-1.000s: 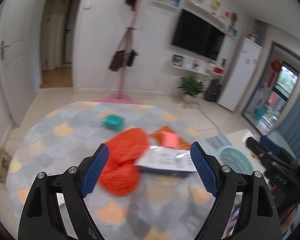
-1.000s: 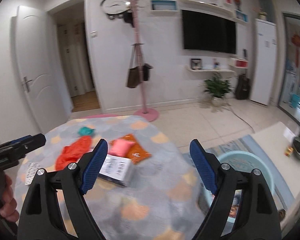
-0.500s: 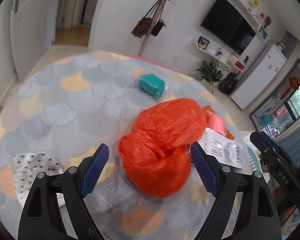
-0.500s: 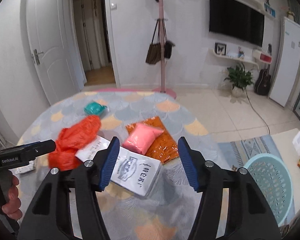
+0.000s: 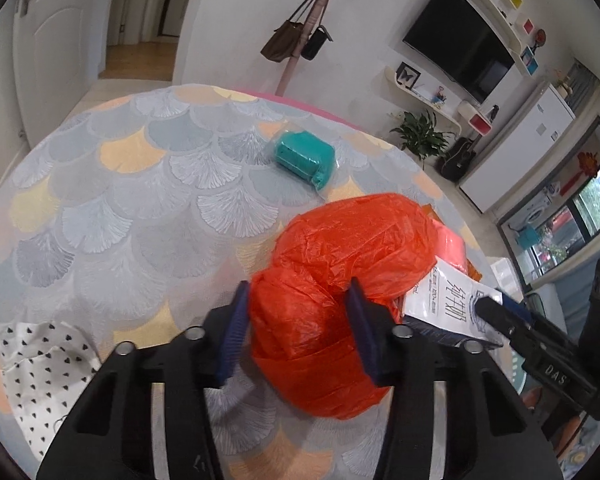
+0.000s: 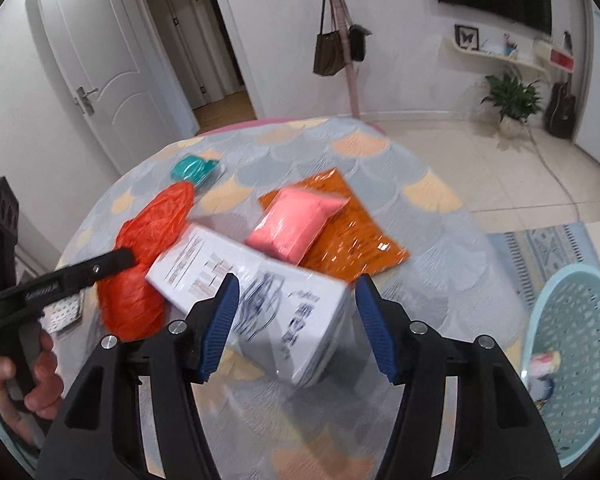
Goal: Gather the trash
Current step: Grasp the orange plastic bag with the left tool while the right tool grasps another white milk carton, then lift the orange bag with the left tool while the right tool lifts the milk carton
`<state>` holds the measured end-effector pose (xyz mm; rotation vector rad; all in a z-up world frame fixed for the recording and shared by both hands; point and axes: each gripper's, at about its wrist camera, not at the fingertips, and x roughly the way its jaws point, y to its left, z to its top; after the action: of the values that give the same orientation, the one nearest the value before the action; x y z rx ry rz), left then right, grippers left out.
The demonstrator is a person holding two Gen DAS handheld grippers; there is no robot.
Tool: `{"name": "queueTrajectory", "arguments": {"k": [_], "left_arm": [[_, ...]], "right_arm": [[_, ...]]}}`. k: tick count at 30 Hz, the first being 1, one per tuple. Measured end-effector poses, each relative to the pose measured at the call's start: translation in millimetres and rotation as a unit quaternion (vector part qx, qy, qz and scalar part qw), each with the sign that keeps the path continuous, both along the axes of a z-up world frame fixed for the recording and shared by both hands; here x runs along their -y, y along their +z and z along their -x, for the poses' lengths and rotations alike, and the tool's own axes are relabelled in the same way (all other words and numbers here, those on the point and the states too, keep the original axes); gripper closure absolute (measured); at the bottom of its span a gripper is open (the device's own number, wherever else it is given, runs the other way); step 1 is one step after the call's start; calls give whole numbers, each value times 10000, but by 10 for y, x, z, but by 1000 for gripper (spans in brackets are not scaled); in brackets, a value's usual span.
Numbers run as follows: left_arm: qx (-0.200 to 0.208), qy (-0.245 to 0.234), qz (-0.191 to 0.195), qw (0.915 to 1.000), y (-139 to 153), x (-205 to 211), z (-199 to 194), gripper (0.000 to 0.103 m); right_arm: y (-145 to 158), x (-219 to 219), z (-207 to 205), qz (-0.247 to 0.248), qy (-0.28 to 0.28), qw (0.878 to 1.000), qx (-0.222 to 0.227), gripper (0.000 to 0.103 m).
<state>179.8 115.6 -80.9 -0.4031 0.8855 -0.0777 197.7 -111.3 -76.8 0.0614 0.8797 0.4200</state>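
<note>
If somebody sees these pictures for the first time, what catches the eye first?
First the crumpled orange plastic bag near the middle of the round table; the left gripper is closing its jaws on it. Next the white carton beside it, with the right gripper around one end. Then the pale blue basket beyond the table's right edge.

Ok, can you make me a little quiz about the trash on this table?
1. True or false: the left gripper has the orange bag between its fingers.
2. What lies on the foil wrapper? A) teal pack B) pink pouch C) spotted cloth
3. Fill in: the white box sits between the fingers of the ____ gripper.

Key
1. True; its jaws are closing on the bag.
2. B, the pink pouch.
3. Right; the right gripper has not pinched the box yet.
</note>
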Motion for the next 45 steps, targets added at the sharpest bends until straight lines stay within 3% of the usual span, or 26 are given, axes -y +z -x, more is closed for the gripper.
{"name": "queueTrajectory", "arguments": {"k": [10, 12, 14, 15, 16, 21, 28, 30, 33, 38, 45], "left_arm": [[281, 242, -268, 9990, 217, -151, 230, 66], [345, 258, -381, 9983, 268, -168, 277, 66], [394, 274, -468, 9978, 319, -189, 334, 66], [413, 277, -490, 9976, 336, -196, 349, 66], [433, 277, -519, 9973, 356, -198, 370, 66], [552, 200, -530, 9969, 436, -169, 420, 66], [644, 161, -559, 9962, 502, -129, 439, 66], [661, 157, -569, 9961, 520, -117, 437, 66], [694, 139, -595, 9957, 546, -82, 451, 66], [742, 87, -605, 9954, 607, -21, 462, 66], [998, -155, -640, 9928, 820, 203, 471, 67]], "right_arm": [[10, -315, 675, 41, 930, 9957, -40, 46], [41, -405, 837, 191, 1088, 9938, 101, 46], [101, -456, 916, 474, 992, 9932, 375, 38], [118, -468, 907, 536, 939, 9932, 431, 27], [135, -481, 876, 573, 866, 9934, 485, 25], [98, -620, 661, 447, 865, 9947, 314, 25], [-102, -797, 390, 747, 685, 9948, 65, 25], [-143, -823, 344, 725, 707, 9949, -1, 26], [-183, -870, 309, 833, 753, 9937, -58, 50], [-86, -844, 387, 730, 733, 9945, 141, 54], [362, -479, 517, 395, 329, 9962, 698, 54]]}}
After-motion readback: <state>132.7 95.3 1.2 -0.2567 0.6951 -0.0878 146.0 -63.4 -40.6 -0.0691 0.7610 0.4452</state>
